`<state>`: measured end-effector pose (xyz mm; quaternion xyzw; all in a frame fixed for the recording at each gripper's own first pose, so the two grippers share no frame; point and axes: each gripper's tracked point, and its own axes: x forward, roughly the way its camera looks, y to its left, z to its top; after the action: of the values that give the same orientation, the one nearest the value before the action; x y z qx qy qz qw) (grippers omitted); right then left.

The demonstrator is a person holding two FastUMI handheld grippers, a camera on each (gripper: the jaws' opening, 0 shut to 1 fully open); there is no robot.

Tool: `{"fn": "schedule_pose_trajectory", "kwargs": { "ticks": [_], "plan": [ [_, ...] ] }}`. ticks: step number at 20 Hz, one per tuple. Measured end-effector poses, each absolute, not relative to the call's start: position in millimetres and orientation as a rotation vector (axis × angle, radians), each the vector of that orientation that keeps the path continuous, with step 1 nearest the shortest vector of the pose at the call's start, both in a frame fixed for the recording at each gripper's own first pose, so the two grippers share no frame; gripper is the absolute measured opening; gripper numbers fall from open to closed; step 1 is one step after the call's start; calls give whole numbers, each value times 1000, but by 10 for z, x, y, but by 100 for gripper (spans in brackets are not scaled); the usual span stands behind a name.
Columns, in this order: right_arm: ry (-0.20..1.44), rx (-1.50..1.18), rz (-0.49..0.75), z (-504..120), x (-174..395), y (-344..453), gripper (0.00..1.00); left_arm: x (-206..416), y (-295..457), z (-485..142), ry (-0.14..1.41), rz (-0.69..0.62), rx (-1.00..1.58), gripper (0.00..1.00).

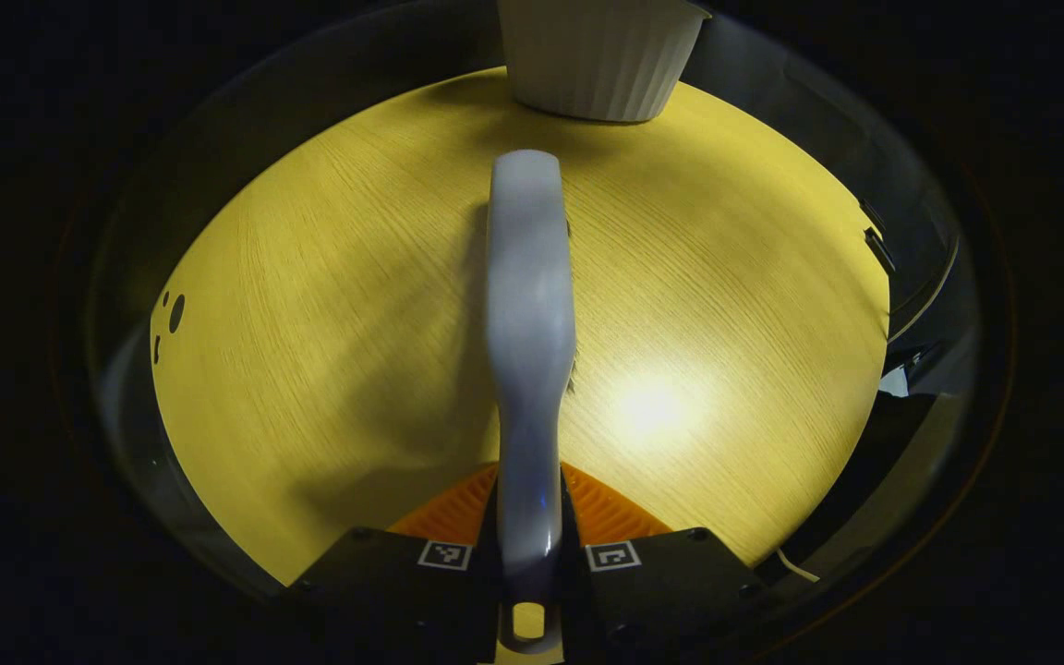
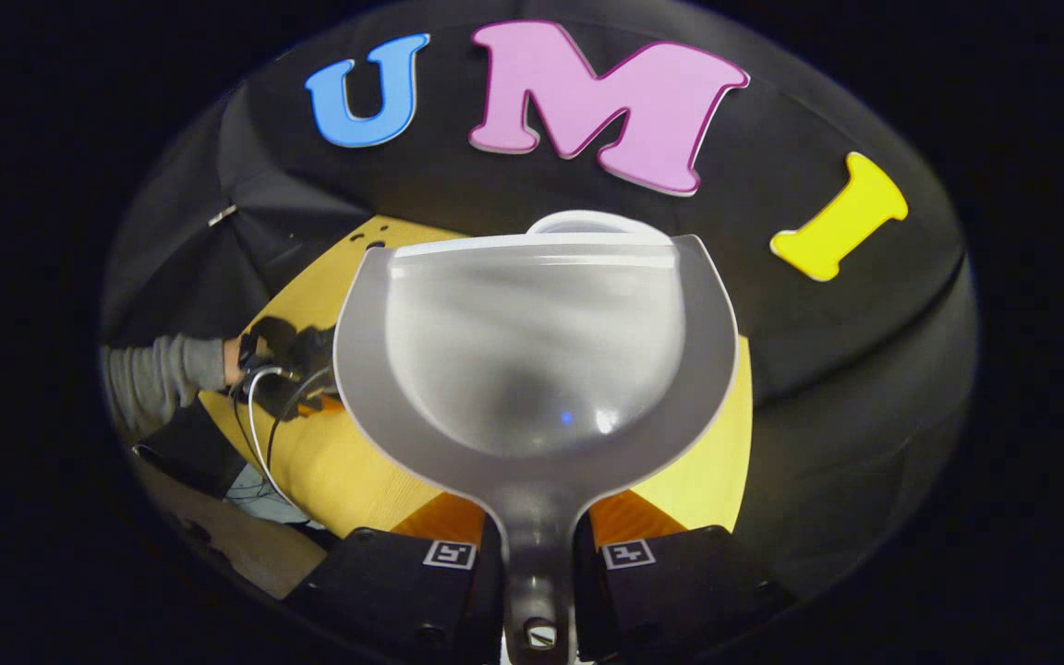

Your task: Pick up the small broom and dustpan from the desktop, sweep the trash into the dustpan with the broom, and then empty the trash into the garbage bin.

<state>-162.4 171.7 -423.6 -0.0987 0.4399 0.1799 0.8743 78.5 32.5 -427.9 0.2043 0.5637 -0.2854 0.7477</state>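
Behind dustpan (image 2: 532,360), probably garbage bin's rim (image 2: 587,222).

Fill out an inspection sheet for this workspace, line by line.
Surface: yellow wood-grain desktop, a few small dark holes near one edge.
Job's things: broom held in the left tongs; dustpan held in the right tongs, pan looks empty; white ribbed bin at the far edge.
Clutter: nothing seen.
Grippers: both shut on handles.
Cables: wires by the other hand.
Surroundings: black cloth wall.
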Motion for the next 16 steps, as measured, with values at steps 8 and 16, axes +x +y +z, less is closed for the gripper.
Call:
{"fn": "schedule_pose_trajectory", "kwargs": {
  "ticks": [8, 16],
  "plan": [
    [1126, -210, 373, -5490, -2416, 1942, 34, 784, 331, -4284, 1234, -625, 452, 34],
    [1265, -186, 376, -6334, -2503, 2303, 35, 785, 333, -4273, 1234, -613, 447, 31]
  ]
}}
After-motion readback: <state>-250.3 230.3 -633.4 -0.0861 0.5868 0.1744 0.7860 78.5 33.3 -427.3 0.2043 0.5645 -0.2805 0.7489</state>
